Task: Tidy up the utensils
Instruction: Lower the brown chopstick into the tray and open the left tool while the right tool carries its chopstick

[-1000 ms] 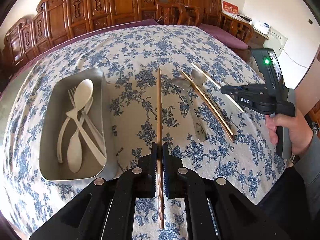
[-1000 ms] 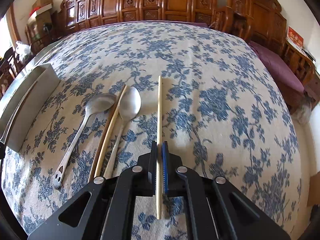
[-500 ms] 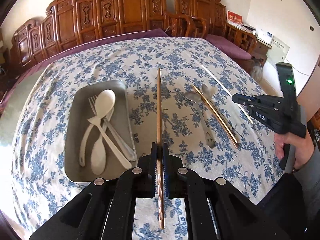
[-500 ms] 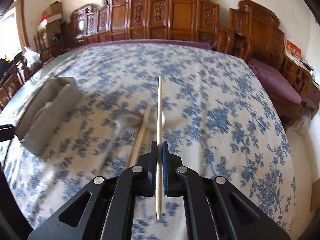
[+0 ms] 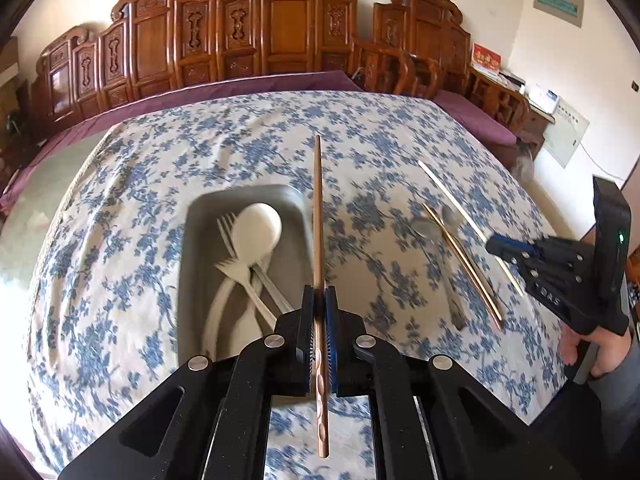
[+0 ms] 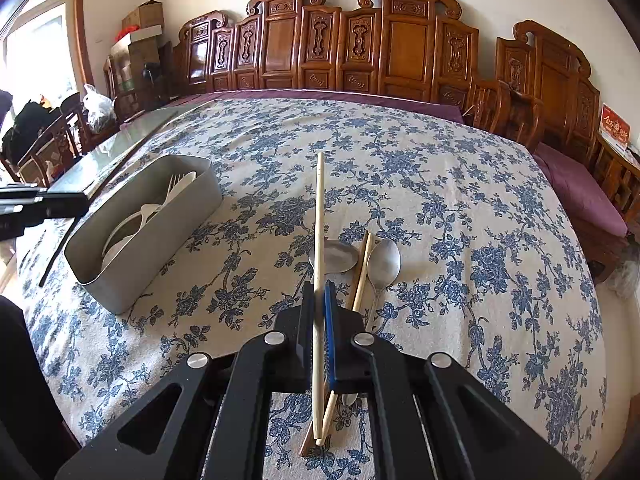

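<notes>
Partly done: grey metal tray (image 5: 188, 264) already holds white plastic spoons and forks (image 5: 256, 228). Left gripper (image 5: 319, 300) clamps a dark brown wooden chopstick (image 5: 318, 216) above the tray's right wall; right gripper (image 6: 319, 296) clamps a pale bamboo chopstick (image 6: 319, 216). Left on the floral tablecloth (image 6: 440, 184): two steel spoons (image 6: 386, 260), two more chopsticks (image 6: 364, 268). Only the left view looks down into the tray; only the right shows the spoons sharp.

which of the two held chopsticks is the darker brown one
The dark reddish-brown wooden chopstick with a carved, dimpled handle, clamped in the left tongs. The long chopstick in the right tongs is pale cream and smooth.
</notes>
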Demonstrator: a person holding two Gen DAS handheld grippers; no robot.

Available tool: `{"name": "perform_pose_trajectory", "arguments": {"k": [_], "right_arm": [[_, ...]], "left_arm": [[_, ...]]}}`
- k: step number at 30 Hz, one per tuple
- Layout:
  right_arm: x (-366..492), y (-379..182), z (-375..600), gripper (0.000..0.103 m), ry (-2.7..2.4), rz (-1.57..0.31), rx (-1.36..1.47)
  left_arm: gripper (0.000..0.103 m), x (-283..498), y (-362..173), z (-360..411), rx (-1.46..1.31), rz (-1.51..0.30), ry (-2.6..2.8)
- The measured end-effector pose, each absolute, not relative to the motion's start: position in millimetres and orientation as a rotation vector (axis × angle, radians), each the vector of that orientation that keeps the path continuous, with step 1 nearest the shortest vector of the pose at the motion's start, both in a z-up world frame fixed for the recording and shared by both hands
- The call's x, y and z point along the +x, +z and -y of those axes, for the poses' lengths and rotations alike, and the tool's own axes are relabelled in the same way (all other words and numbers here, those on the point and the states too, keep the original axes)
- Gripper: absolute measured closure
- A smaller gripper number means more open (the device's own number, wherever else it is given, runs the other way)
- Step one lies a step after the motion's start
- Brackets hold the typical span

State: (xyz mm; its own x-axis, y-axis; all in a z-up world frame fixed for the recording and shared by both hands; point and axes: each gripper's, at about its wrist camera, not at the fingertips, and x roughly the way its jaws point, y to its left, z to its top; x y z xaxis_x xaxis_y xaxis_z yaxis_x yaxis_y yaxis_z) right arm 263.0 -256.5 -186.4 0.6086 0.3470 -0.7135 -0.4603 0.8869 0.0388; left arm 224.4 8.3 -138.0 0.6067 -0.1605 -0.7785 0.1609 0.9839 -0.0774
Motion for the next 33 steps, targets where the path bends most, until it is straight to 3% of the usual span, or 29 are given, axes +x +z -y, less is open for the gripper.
{"name": "perform_pose_trajectory", "arguments": {"k": [15, 33], "right_arm": [[268.1, -192.0, 245.5, 0.097, 0.498, -0.807, -0.171], [272.0, -194.3, 233.6, 0.097, 0.5, -0.816, -0.158]], "left_arm": [[0.099, 261.8, -166.5, -56.4, -0.026, -0.917, -0.131], [0.099, 265.5, -197.8, -58.6, 0.01, -0.965, -0.118]]}}
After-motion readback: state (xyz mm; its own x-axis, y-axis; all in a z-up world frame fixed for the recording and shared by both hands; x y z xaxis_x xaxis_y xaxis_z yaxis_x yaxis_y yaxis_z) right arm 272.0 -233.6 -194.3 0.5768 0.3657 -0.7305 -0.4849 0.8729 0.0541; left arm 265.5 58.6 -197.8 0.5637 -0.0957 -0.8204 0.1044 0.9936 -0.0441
